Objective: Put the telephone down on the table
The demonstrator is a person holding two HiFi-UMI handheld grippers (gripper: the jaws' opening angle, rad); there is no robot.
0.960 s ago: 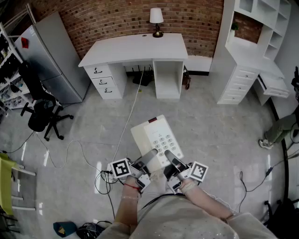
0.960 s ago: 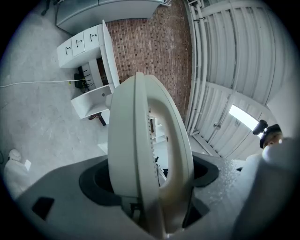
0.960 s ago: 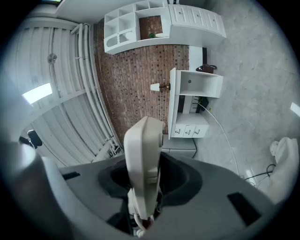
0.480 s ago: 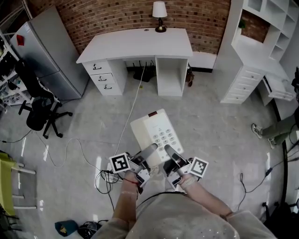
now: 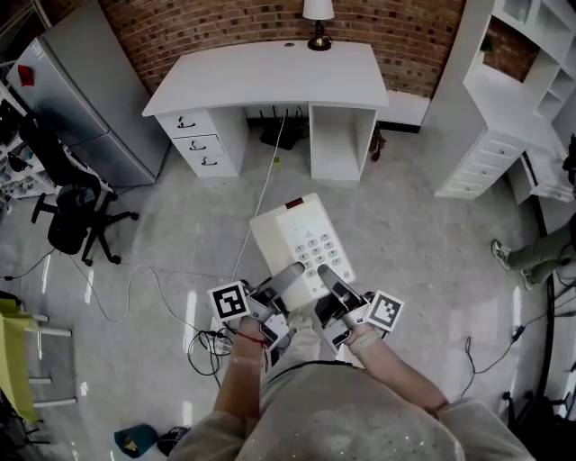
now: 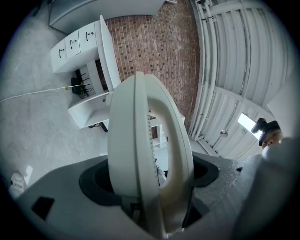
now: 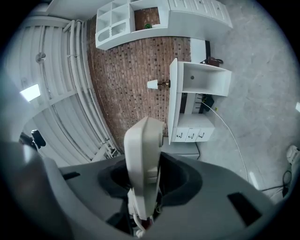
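A white push-button telephone [image 5: 301, 245] with a red display strip hangs in the air over the grey floor, held at its near edge by both grippers. My left gripper [image 5: 288, 279] grips its near left corner, and my right gripper [image 5: 329, 279] grips its near right corner. In the left gripper view the telephone [image 6: 140, 150] stands edge-on between the jaws, handset side to the right. The right gripper view shows the telephone's [image 7: 143, 159] edge clamped the same way. The white table [image 5: 261, 76], a desk with drawers, stands ahead against the brick wall with a lamp [image 5: 319, 18] on it.
A grey refrigerator [image 5: 76, 99] and a black office chair [image 5: 67, 212] are at the left. A white cable [image 5: 261, 194] runs across the floor from the desk. White shelving and drawers [image 5: 504, 117] fill the right side. A person's leg [image 5: 535, 257] shows at the right edge.
The desk has grown larger and the lamp has slid to the top edge as the person moves toward it. Both grippers keep their hold on the telephone.
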